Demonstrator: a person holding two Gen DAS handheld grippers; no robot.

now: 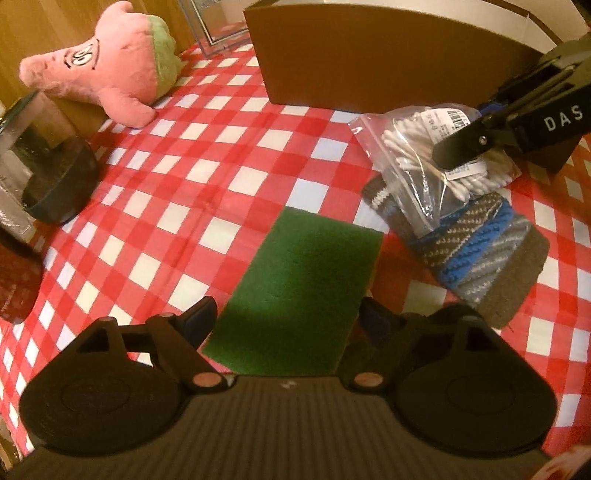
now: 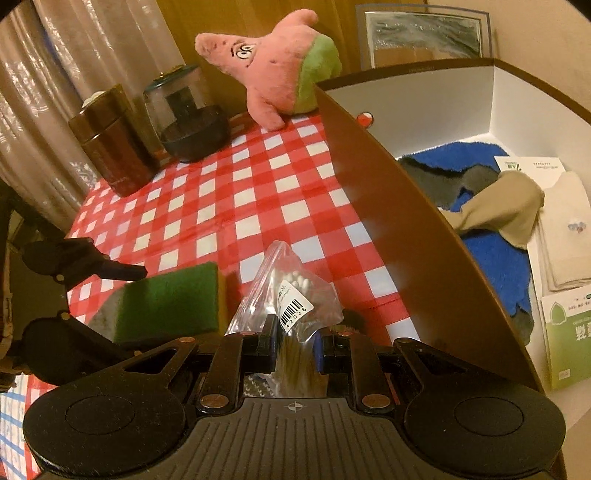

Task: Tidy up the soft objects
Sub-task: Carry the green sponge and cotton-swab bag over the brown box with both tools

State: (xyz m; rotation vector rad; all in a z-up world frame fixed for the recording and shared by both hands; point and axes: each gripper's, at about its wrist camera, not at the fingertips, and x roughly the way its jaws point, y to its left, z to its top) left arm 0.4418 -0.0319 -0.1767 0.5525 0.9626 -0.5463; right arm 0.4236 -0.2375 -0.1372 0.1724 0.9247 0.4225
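A green sponge point(image 1: 303, 284) lies on the checked tablecloth between the open fingers of my left gripper point(image 1: 286, 317); it also shows in the right wrist view point(image 2: 166, 299). My right gripper point(image 2: 295, 343) is shut on a clear bag of cotton swabs point(image 2: 291, 295), which also shows in the left wrist view point(image 1: 424, 162) resting over a striped knitted cloth point(image 1: 480, 251). A pink star plush toy point(image 1: 107, 62) leans at the far left, seen too in the right wrist view point(image 2: 273, 55). The brown cardboard box point(image 2: 388, 206) holds a blue towel point(image 2: 491, 254) and a beige cloth point(image 2: 502, 206).
A dark bowl point(image 1: 59, 184) and a glass jar point(image 2: 173, 99) stand at the left table edge beside a brown canister point(image 2: 110, 144). A clear container point(image 1: 214, 26) stands at the back. Paper packs point(image 2: 565, 339) lie in the box.
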